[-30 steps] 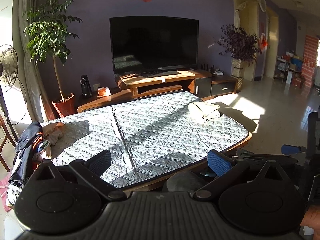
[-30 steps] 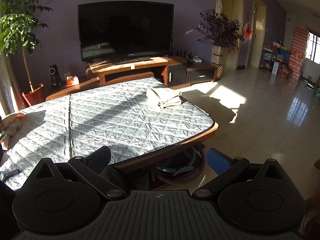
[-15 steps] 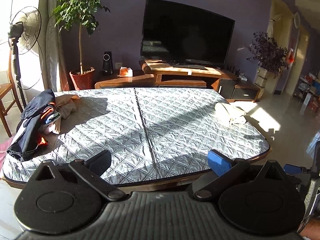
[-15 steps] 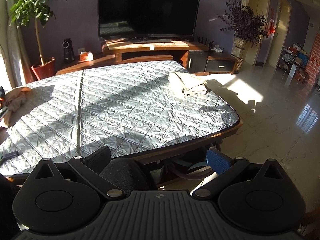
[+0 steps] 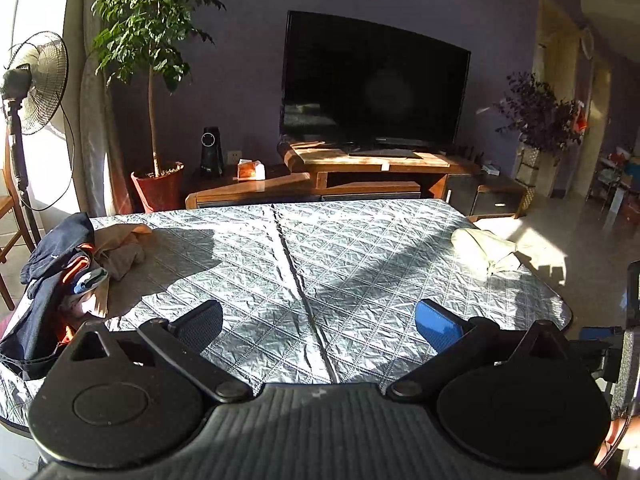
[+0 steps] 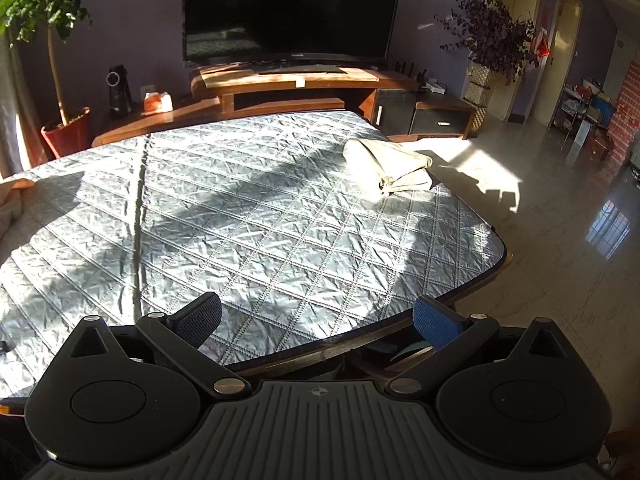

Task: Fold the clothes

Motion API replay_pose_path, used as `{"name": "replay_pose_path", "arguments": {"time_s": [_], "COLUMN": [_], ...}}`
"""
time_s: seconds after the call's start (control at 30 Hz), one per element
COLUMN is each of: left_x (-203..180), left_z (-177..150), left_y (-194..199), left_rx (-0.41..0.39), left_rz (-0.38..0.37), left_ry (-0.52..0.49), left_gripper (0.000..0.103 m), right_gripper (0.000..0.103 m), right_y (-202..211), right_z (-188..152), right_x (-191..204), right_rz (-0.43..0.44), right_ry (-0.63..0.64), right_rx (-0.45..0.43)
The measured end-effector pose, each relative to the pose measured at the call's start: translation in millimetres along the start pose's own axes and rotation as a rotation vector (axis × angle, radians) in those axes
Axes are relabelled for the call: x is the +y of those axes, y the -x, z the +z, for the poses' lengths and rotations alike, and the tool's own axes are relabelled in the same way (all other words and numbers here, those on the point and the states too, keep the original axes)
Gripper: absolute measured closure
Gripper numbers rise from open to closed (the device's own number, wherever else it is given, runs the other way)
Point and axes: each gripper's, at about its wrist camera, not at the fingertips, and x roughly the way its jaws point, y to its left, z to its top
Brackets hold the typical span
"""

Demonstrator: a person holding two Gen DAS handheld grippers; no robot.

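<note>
A folded beige garment lies near the right edge of the quilted grey table cover. At the left end sits a heap of unfolded clothes, dark blue, orange and tan; only its tan edge shows in the right wrist view. My left gripper hangs open above the near middle of the table, holding nothing. Over the near right edge my right gripper is open and empty too. Both are well short of either garment.
Behind the table stand a wooden TV stand with a black TV, a potted tree and a fan at the left. Tiled floor opens to the right, where a purple plant stands.
Both grippers have risen and come forward over the table, the left view swinging left until the clothes heap shows. The folded garment has not moved. Both grippers stay open.
</note>
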Motion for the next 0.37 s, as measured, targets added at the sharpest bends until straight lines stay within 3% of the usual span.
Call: {"name": "replay_pose_path", "arguments": {"time_s": [0.2,0.3,0.37], "left_x": [-3,2,6], "left_z": [-19,-36,-45], "left_y": [-54,-81,-96], "left_rx": [0.127,0.209,0.264], "left_rz": [0.023,0.027,0.031], "left_ry": [-0.033,-0.023,-0.010], "left_gripper": [0.003,0.004,0.004], "right_gripper": [0.000,0.010,0.006], "right_y": [-39,-52,-60], "right_z": [-10,-19,-26], "right_x": [22,32,39], "right_rz": [0.023,0.041,0.054], "right_ry": [0.037,0.069,0.090], "right_rx": [0.026,0.046,0.058]}}
